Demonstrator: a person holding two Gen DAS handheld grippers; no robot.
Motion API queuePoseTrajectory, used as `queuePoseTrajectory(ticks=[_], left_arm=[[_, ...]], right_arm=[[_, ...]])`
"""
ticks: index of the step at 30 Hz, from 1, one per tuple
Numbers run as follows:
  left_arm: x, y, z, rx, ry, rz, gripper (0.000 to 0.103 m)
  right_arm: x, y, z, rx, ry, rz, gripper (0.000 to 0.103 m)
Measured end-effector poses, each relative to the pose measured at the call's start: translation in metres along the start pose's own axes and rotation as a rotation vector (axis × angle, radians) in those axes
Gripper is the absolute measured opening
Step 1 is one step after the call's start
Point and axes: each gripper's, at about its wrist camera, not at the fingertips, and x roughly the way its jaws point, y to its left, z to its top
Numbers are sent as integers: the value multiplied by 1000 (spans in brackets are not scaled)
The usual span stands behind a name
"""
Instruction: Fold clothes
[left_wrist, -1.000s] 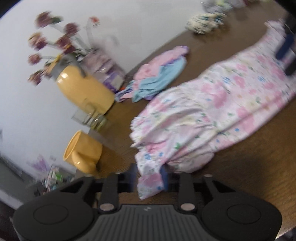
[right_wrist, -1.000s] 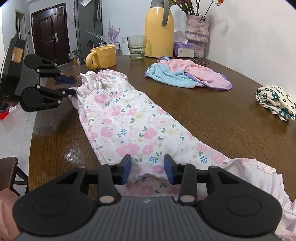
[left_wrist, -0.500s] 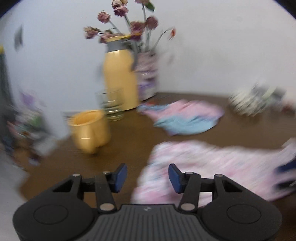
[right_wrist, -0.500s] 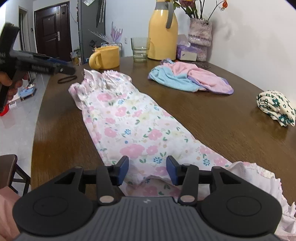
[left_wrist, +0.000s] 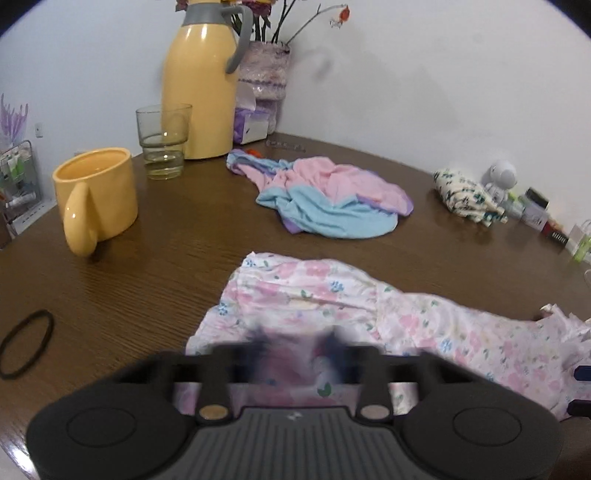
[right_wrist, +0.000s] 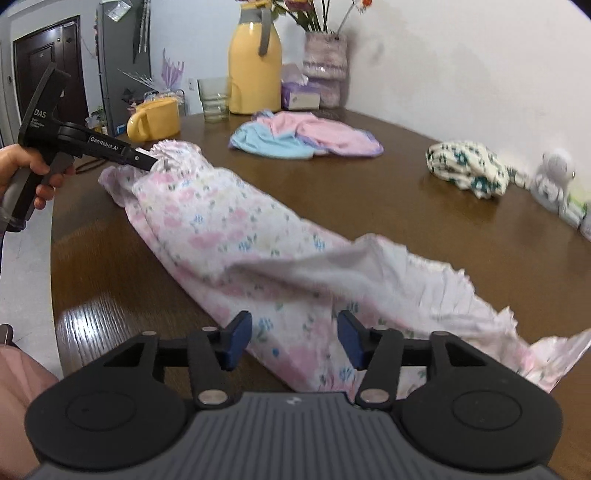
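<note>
A long white garment with pink flowers (right_wrist: 221, 221) lies stretched across the brown table (right_wrist: 424, 206). My right gripper (right_wrist: 293, 339) is open over its near end, where the ruffled hem (right_wrist: 424, 280) is turned up and shows its pale underside. At the far end, my left gripper (right_wrist: 144, 160), held by a hand, touches the gathered ruffle. In the left wrist view the same garment (left_wrist: 332, 295) lies under my left gripper (left_wrist: 297, 347). Its fingers are blurred but stand apart, with floral cloth between them.
A yellow mug (left_wrist: 99, 195), a glass (left_wrist: 164, 142), a yellow jug (left_wrist: 199, 81) and a vase stand at the back. A pink and blue clothes pile (left_wrist: 332, 199) and a rolled floral cloth (left_wrist: 465, 194) lie beyond the garment. A black hair band (left_wrist: 26, 343) lies left.
My left gripper let go of the ruffled end, swung up, and has come back down onto it. The garment's near hem has flipped up, and my right gripper's fingers stand a little wider.
</note>
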Motion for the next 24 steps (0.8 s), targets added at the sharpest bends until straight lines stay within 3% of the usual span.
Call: queuePoseTrajectory(ticks=[2,6,13,16,17,18,23,24], left_arm=[[0,-1,-2,37,-3,14,6],[0,-7,-5,126,-17,80,4],[-22,-23,1,158,-112,49,5],[-32,-30,3,170,-154,33,24],[-35,-32,4,174,-168,27,43],[-39,-34,5,178,-182,22,50],[-55,-46,9,197,-252,-5,54],[-55,-57,10,228,-248,-46,55]], right_arm=[[6,2,-2,-3,25,4,40],[7,-2,-5,30,35,8,40],[7,-3,-8,46,30,-1,41],[7,-3,-7,45,27,-3,41],[7,-3,-7,44,27,-3,41],[7,-3,-7,44,27,-3,41],[8,-2,-6,42,24,-2,43],[8,-2,-6,42,22,-1,43]])
